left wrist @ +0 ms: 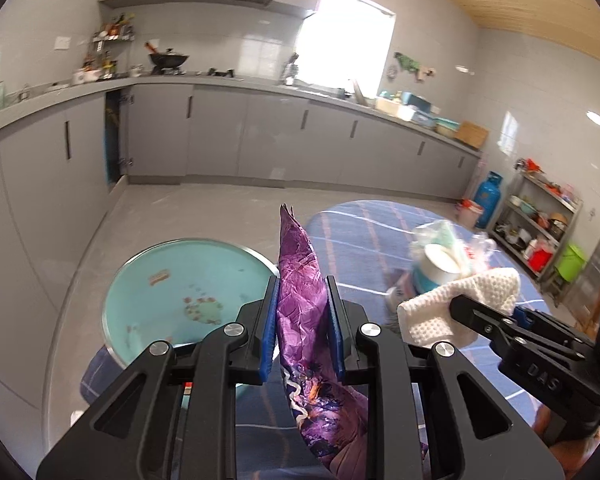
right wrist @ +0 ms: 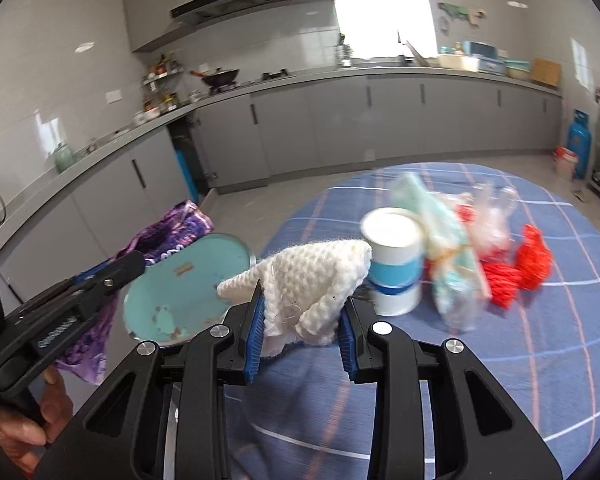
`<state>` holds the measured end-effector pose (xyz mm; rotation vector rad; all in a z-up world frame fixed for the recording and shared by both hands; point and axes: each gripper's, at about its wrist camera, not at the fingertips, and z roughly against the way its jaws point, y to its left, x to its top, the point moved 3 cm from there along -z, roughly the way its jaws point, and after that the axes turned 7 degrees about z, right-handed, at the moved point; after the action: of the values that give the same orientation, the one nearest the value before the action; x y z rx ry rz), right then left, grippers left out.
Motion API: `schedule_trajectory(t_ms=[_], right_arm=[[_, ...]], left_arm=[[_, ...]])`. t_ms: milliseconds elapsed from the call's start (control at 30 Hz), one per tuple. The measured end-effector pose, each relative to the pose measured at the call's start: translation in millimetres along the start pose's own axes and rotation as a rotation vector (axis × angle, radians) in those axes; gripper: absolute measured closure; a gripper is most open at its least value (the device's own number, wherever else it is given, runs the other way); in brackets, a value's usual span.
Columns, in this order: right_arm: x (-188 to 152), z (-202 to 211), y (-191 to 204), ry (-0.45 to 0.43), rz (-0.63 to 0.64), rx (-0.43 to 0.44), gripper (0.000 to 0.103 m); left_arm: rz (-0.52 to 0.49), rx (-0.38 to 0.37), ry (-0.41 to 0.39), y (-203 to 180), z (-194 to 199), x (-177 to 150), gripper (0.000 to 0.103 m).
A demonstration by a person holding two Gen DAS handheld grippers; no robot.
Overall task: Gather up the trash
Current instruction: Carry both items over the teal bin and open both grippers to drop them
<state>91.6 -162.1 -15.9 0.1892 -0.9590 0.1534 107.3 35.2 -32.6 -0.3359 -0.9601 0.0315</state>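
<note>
My left claw [left wrist: 303, 322] pinches the light, crinkly purple wrapper [left wrist: 300, 280] mid-frame; my right claw [right wrist: 302, 332] squeezes the soft white cloth [right wrist: 312, 280].

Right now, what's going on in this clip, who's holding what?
A person is clearing a table with a blue plaid cloth, a handheld gripper in each hand. The left gripper is shut on a purple snack wrapper; the right gripper is shut on a white waffle-weave cloth. Both are held near a teal basin. A blue-and-white paper cup, plastic bags and red netting lie on the table.
</note>
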Motion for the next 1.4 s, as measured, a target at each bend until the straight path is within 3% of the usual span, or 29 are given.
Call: schedule_trajectory(t_ms=[300, 467, 933, 1400], right_arm=[[14, -42, 56, 0.030, 0.088, 0.068, 0.070], [19, -66, 79, 0.059, 0.135, 0.084, 0.071], [14, -119, 102, 0.159, 0.192, 0.096, 0.070], [8, -147, 107, 0.239, 0.196, 0.198, 0.062]], left_arm=[[0.029, 0.153, -0.001, 50, -9, 6, 0.081], [0.067, 0.193, 0.031, 78, -24, 11, 0.081], [0.139, 0.189, 0.099, 102, -58, 9, 0.081], [0.160, 0.222, 0.165, 112, -80, 1, 0.081]])
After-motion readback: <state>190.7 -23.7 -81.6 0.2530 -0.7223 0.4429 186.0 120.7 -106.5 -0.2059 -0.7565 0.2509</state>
